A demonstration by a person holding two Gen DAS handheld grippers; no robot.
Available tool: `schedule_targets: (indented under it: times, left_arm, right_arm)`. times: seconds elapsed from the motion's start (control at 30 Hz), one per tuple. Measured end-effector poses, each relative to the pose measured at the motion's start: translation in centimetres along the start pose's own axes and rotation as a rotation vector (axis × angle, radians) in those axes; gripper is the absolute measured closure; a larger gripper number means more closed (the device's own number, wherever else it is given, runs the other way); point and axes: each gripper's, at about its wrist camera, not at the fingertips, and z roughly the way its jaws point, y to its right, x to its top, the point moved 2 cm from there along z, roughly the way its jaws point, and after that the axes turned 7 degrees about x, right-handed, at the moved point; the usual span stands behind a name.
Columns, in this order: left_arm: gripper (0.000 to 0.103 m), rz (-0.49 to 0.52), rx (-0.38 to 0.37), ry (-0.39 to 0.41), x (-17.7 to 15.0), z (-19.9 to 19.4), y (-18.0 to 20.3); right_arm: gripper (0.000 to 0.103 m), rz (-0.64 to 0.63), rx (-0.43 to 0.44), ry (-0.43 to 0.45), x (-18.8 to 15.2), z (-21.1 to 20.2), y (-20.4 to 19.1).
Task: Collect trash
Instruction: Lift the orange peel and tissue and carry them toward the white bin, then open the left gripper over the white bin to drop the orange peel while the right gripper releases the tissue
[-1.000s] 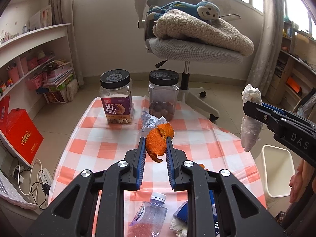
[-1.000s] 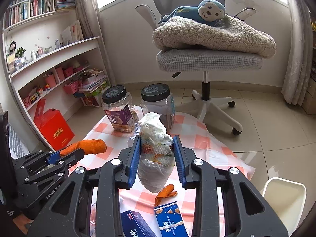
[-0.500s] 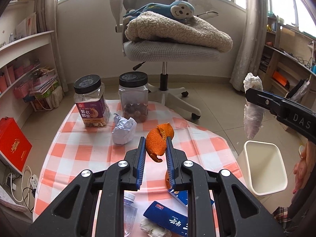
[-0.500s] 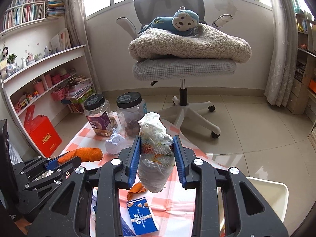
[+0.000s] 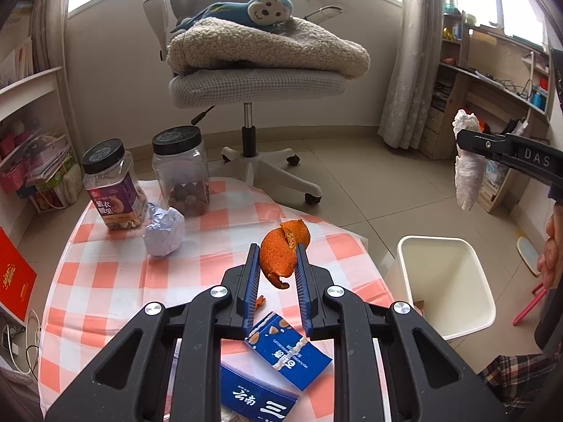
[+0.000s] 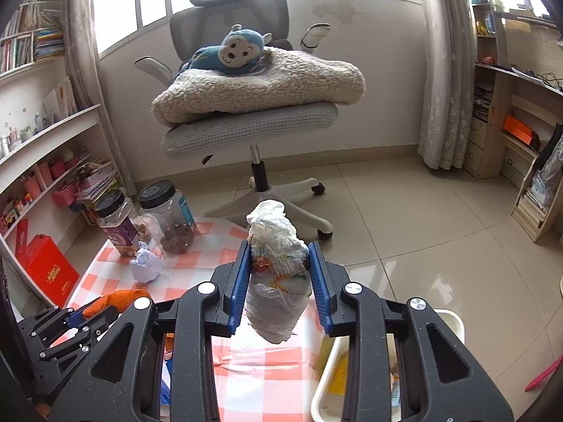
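My left gripper (image 5: pixel 276 258) is shut on an orange peel (image 5: pixel 283 251) and holds it above the right part of the checked table (image 5: pixel 116 274). My right gripper (image 6: pixel 279 258) is shut on a wad of white plastic wrap (image 6: pixel 278 281) with coloured bits inside; it also shows in the left wrist view (image 5: pixel 468 165), high above the floor beyond the white trash bin (image 5: pixel 445 281). The bin stands on the floor right of the table and its rim shows under my right gripper (image 6: pixel 329 372). A crumpled paper ball (image 5: pixel 164 232) and blue snack boxes (image 5: pixel 286 350) lie on the table.
Two black-lidded jars (image 5: pixel 112 184) (image 5: pixel 181 172) stand at the table's far edge. An office chair (image 5: pixel 253 81) with a blanket and a plush monkey stands behind. Shelves line the left wall (image 6: pixel 52 161) and the right wall (image 5: pixel 492 105). A person's hand (image 5: pixel 552 246) is at right.
Both grippers have swung to the right with their loads. The trash bin has come further into view, and the jars and paper ball have slid left.
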Motion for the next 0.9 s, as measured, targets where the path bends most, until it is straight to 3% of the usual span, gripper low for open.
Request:
schedule_targets:
  times: [0.5,0.6,0.67,0.8,0.87,0.9]
  left_arm:
    - [0.083,0.067,-0.099,-0.023,-1.0,0.5,7.3]
    - [0.083,0.067,-0.129,-0.029,-1.0,0.4,9.1]
    - [0.083,0.062,-0.151,-0.036,-0.9,0.5,10.3]
    - [0.083,0.065,-0.199,-0.048,-0.9,0.4,13.0]
    - [0.083,0.069,-0.22,-0.052,-1.0,0.2,14.4]
    - [0.083,0.072,-0.231,-0.055,-1.0,0.2,15.1]
  right_arm:
    - [0.069,0.126,-0.142,0.02,-1.0,-3.6,9.8]
    - [0.055,0.183,-0.158,0.029,-1.1,-4.3,11.7]
    - [0.053,0.212,-0.169,0.039,-1.3,-4.8,12.7]
    - [0.037,0.264,-0.196,0.069,-1.3,-5.8,14.7]
    - [0.027,0.282,-0.216,0.082,-1.5,-6.3,15.6]
    - [0.015,0.288,-0.235,0.091,-1.5,-6.6,16.0]
